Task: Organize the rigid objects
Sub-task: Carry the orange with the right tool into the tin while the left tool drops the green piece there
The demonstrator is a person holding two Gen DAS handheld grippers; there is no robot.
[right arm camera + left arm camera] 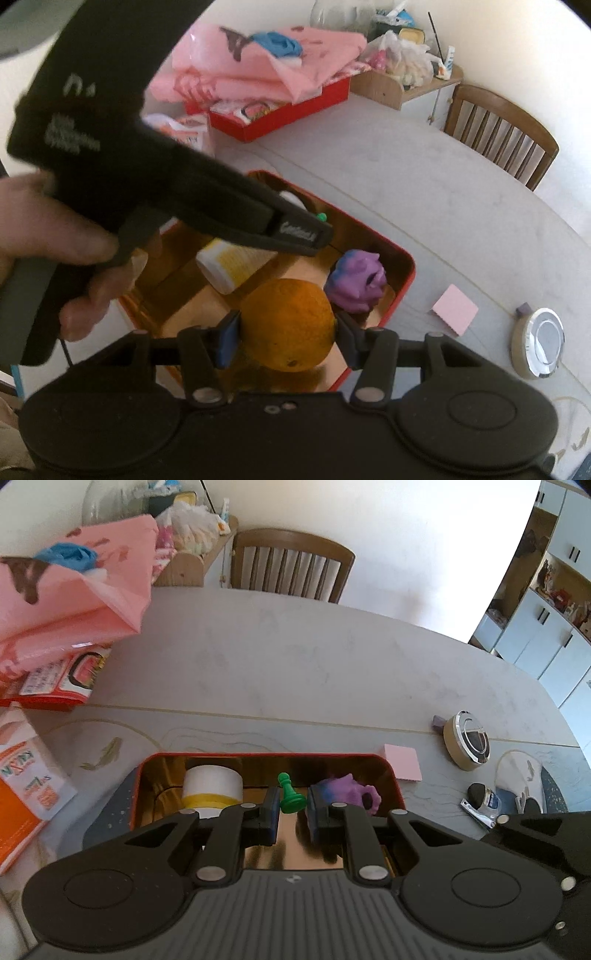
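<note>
An open red tin with a gold inside lies on the table below both grippers. My left gripper is shut on the base of a small green chess pawn, which stands upright above the tin. Inside the tin lie a white container with a yellow band and a purple toy figure. In the right wrist view my right gripper is shut on an orange over the tin's near end. The left gripper, held by a hand, crosses above it with the pawn's green tip showing.
A pink sticky-note pad, a round beige case with a chrome lid and a small dark object lie right of the tin. A pink bag on a red box and an orange-white pack sit left. A wooden chair stands behind.
</note>
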